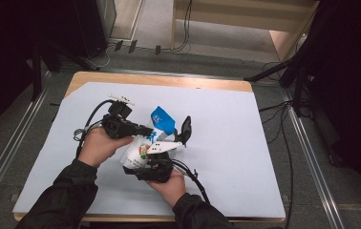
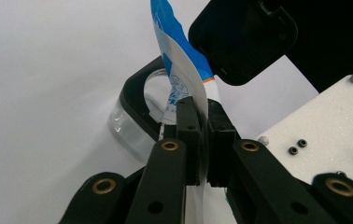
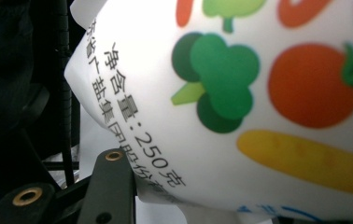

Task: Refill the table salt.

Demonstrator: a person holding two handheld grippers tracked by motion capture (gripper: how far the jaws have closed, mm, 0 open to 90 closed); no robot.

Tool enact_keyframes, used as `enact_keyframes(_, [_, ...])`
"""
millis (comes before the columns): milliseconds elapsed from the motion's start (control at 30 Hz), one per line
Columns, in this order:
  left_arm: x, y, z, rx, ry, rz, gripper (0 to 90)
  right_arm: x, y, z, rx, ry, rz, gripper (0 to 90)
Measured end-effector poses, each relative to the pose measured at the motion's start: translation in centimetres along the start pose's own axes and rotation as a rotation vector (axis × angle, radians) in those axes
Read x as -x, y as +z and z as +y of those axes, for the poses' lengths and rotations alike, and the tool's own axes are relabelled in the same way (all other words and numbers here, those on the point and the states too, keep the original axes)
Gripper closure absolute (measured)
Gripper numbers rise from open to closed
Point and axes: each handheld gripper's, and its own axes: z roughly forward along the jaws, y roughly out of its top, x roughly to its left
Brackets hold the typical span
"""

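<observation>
A white bag [image 1: 142, 149] with a blue top and printed vegetables is held up over the table between both hands. My left gripper [image 1: 148, 130] comes in from the left and is shut on the bag's thin edge [image 2: 201, 100], its pads [image 2: 188, 130] pressed flat together on the film. My right gripper [image 1: 169, 139] reaches up from below and is shut on the bag's body. One of its fingers [image 1: 185, 128] stands up beside the blue top. In the right gripper view the bag [image 3: 258, 116] bulges against the left finger [image 3: 111, 184]; the other finger is hidden behind it.
A white sheet [image 1: 231, 119] covers the wooden table [image 1: 159, 79], with bare room to the right and far side. Cables trail from both grippers. A black curved piece with a clear rim [image 2: 130, 114] sits behind the bag. Dark stands and floor cables surround the table.
</observation>
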Motion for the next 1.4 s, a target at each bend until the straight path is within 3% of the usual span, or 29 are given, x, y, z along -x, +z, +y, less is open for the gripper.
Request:
enact_keyframes(133, [-0.1,-0.3,0.0,0.006,-0.001,0.007,89.9,0.0,0.0,0.0,0.002,0.004,0.020,58.7])
enact_keyframes(267, [0.1,-0.3,0.0,0.005,0.002,0.031,90.0,0.1,0.1,0.0,-0.001,0.000,0.012,59.4])
enact_keyframes(500, [0.1,-0.1,0.1,0.008,0.004,0.048,90.0,0.3,0.0,-0.1,0.006,0.031,0.019,60.1])
enact_keyframes(600, [0.2,0.1,0.1,0.005,-0.003,0.067,90.0,0.2,0.0,-0.1,-0.005,0.028,-0.009,59.4])
enact_keyframes(733, [0.7,0.3,0.2,0.006,-0.001,0.087,90.0,0.1,0.1,-0.1,-0.007,0.026,-0.052,50.5])
enact_keyframes(833, [0.8,0.3,0.2,0.008,-0.001,0.093,90.0,-0.1,0.1,0.1,-0.016,0.029,-0.078,52.7])
enact_keyframes(1000, [0.9,0.3,0.2,0.014,0.011,0.077,90.0,-0.1,-0.2,0.1,-0.007,0.039,-0.064,58.0])
enact_keyframes(1400, [0.6,-0.1,0.1,0.006,0.005,0.018,84.5,-0.1,-0.5,0.0,0.042,0.073,0.005,59.2])
